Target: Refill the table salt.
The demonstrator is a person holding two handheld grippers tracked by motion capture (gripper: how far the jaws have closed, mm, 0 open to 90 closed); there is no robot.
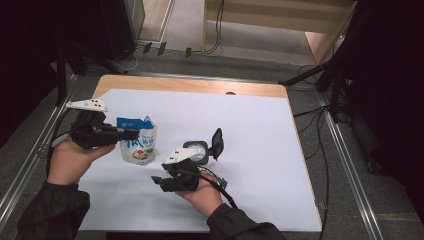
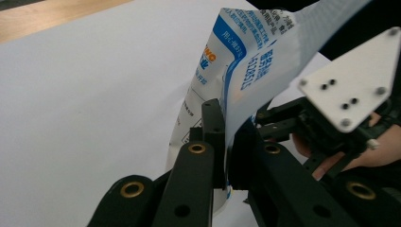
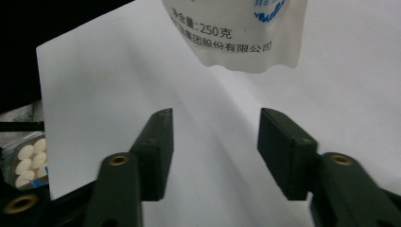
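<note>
The left gripper (image 1: 131, 134) is clamped on the top edge of the white-and-blue pouch (image 1: 139, 146) (it stands upright on the white sheet (image 1: 250, 130)), while the right gripper (image 3: 213, 137), jaws apart and empty, sits just beside it.

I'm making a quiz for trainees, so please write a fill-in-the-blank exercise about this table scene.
1. The left gripper is shut on the top edge of a white and blue ____.
2. The right gripper has its fingers apart, with ____ between them.
3. The pouch stands on a ____ sheet covering the table.
4. A small scale sits on the sheet beside the ____ hand.

Missing words: pouch; nothing; white; right
</note>
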